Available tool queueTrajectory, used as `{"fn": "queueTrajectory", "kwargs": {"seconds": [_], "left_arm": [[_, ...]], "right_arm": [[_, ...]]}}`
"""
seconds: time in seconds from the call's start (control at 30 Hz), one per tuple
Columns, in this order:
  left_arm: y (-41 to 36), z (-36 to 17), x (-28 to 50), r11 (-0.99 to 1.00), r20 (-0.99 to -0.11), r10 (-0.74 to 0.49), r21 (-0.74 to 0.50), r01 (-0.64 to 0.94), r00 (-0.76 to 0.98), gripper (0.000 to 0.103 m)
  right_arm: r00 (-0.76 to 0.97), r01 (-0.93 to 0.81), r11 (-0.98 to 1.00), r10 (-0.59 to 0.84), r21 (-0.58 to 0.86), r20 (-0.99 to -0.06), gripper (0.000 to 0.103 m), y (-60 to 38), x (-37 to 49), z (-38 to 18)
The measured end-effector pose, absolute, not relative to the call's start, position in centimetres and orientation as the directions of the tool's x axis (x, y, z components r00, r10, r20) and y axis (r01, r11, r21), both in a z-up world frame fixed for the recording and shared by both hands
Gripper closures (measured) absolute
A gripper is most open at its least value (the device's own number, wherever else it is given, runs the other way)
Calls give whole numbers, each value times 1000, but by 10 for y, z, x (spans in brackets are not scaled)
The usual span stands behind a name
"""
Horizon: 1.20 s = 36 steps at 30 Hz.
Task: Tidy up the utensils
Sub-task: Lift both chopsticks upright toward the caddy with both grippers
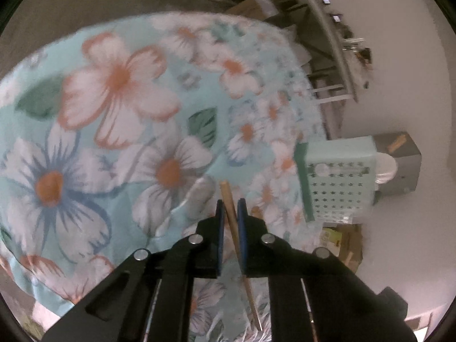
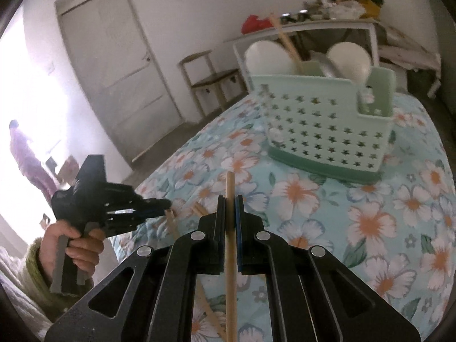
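Observation:
My left gripper point(image 1: 230, 203) is shut on a wooden chopstick point(image 1: 225, 189) that slants between the blue pads, its tip poking out ahead. It hovers over the flowered cloth point(image 1: 114, 99), and the mint-green star-holed basket point(image 1: 333, 182) stands off to the right. My right gripper point(image 2: 230, 201) is shut on another wooden chopstick point(image 2: 229, 185), held straight along the fingers above the cloth. The basket point(image 2: 322, 131) is ahead and to the right. It holds white bowls point(image 2: 268, 57) and an upright chopstick point(image 2: 285, 38). The left gripper point(image 2: 166, 206) shows at the left, held by a hand.
Loose chopsticks point(image 2: 199, 209) lie on the flowered cloth point(image 2: 370, 228) just ahead of the right gripper. Beyond the cloth's far edge are a small wooden shelf point(image 2: 211, 77), a white desk point(image 2: 313, 25) with clutter, and a door. A person point(image 2: 22, 156) stands far left.

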<state>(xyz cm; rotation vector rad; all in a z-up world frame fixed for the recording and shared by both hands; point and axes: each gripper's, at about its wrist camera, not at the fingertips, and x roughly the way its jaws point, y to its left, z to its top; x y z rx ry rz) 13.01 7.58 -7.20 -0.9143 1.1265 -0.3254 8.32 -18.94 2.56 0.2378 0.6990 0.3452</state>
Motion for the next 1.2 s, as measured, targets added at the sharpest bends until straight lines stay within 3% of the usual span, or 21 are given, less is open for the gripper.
{"fn": "queueTrajectory", "kwargs": {"seconds": [0.23, 0.53, 0.83, 1.2], "left_arm": [[72, -16, 129, 682, -561, -623, -731, 28, 545, 96], [40, 76, 108, 733, -392, -634, -580, 355, 667, 98], [15, 133, 104, 710, -259, -674, -486, 509, 692, 98], [-25, 206, 117, 686, -27, -685, -362, 632, 728, 98]], "right_arm": [[778, -119, 914, 328, 387, -535, 98, -217, 76, 37], [828, -72, 893, 302, 445, -473, 98, -241, 68, 52], [852, -58, 881, 288, 469, -437, 98, -253, 61, 57], [855, -55, 875, 290, 481, -430, 98, -259, 59, 57]]}}
